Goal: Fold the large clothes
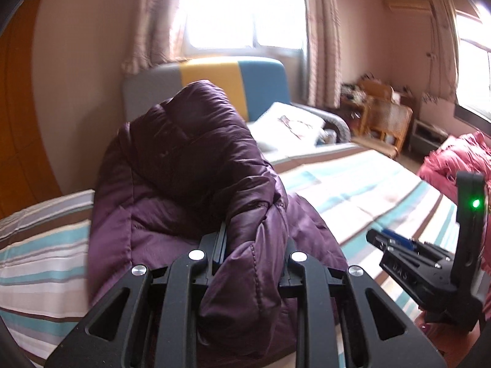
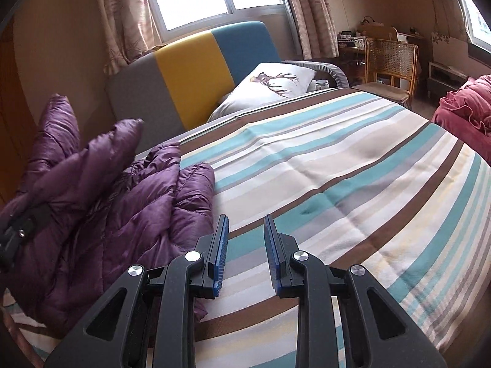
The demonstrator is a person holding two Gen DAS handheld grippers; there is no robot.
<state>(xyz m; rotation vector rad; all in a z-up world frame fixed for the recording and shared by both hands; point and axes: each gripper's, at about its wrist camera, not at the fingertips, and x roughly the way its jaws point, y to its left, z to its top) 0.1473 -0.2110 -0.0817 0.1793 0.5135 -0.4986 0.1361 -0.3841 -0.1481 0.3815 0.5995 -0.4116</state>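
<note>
A purple quilted down jacket (image 1: 190, 165) lies bunched on the striped bedspread (image 1: 353, 190). My left gripper (image 1: 251, 239) is shut on a thick fold of it and holds that part raised; the fabric hides the fingertips. In the right wrist view the jacket (image 2: 116, 202) fills the left side, with the left gripper (image 2: 15, 233) at its far left edge. My right gripper (image 2: 245, 224) is open and empty, low over the bedspread (image 2: 337, 168) just right of the jacket. The right gripper also shows in the left wrist view (image 1: 408, 254).
A grey, yellow and blue headboard (image 2: 196, 73) and a white pillow (image 2: 270, 89) stand at the bed's far end. A pink garment (image 2: 466, 110) lies at the right. A cane chair (image 2: 389, 64) stands beyond the bed. Curtained windows are behind.
</note>
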